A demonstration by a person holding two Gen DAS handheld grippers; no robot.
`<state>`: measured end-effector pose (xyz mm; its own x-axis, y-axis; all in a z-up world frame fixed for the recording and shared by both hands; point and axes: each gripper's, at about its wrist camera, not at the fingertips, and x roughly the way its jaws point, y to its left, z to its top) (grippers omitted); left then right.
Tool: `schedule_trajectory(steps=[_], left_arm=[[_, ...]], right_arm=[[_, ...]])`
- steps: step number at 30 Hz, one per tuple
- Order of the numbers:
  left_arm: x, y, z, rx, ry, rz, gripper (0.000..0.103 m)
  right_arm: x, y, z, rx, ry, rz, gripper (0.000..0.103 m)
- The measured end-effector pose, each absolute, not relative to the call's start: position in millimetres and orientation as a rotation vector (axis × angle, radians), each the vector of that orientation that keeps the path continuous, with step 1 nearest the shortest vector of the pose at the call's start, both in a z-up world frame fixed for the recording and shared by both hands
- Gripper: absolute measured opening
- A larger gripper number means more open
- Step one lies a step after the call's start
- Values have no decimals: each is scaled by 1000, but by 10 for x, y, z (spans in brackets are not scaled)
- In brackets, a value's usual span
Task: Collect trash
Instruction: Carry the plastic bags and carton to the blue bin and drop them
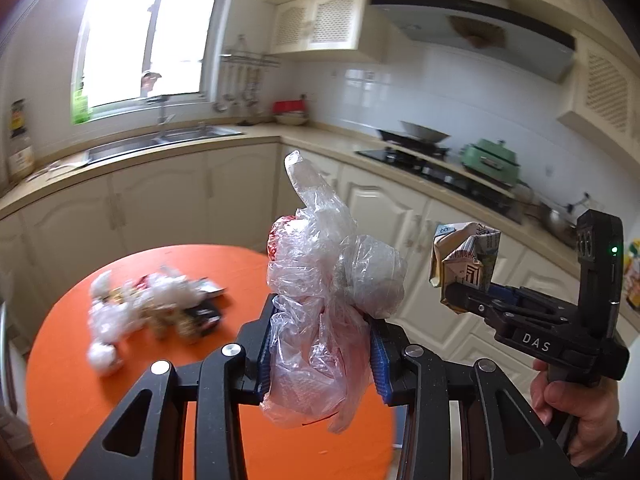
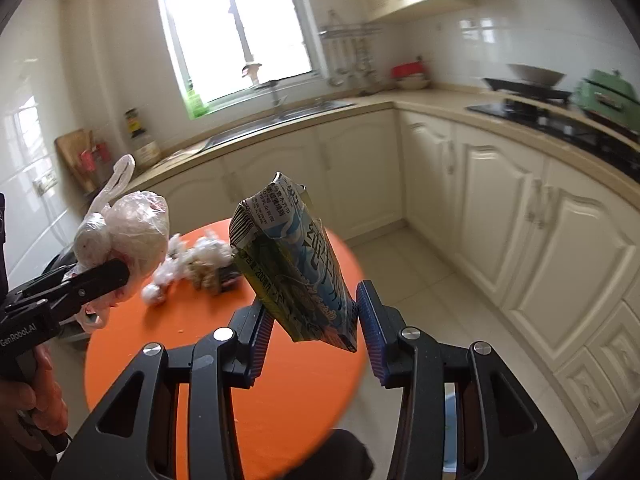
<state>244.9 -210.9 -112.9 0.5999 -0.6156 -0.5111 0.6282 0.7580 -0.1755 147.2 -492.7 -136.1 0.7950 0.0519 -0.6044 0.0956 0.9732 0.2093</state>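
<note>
Our left tongs [image 1: 320, 344] clamp a crumpled plastic bag [image 1: 328, 292] at frame centre. Our right tongs [image 2: 310, 340] grip a crushed drink carton [image 2: 292, 264]. More trash [image 1: 148, 308] litters the orange counter [image 1: 80, 380] at lower left.

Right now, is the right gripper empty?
No: the right gripper holds a crushed drink carton between its blue pads, lifted above the orange table.

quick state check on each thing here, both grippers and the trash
left hand-held gripper: shut on plastic bag
right hand-held gripper: shut on crushed drink carton
trash pile: loose on orange table
</note>
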Motion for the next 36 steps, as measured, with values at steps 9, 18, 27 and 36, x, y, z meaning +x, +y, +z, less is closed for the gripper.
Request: schedule_trajectory(steps=[9, 18, 27, 36], left_arm=[[2706, -3308, -1470, 116, 659, -961, 36], [2949, -4412, -2176, 243, 849, -1091, 36], [3551, -5208, -2944, 296, 1118, -1072, 36], [3985, -5919, -3474, 324, 1261, -1012, 66]], right_arm=[[605, -6082, -1593, 315, 682, -307, 42], [377, -6847, -2536, 451, 841, -453, 42], [507, -7239, -3464, 568, 986, -470, 42], [614, -7486, -4039, 642, 1064, -492, 68]])
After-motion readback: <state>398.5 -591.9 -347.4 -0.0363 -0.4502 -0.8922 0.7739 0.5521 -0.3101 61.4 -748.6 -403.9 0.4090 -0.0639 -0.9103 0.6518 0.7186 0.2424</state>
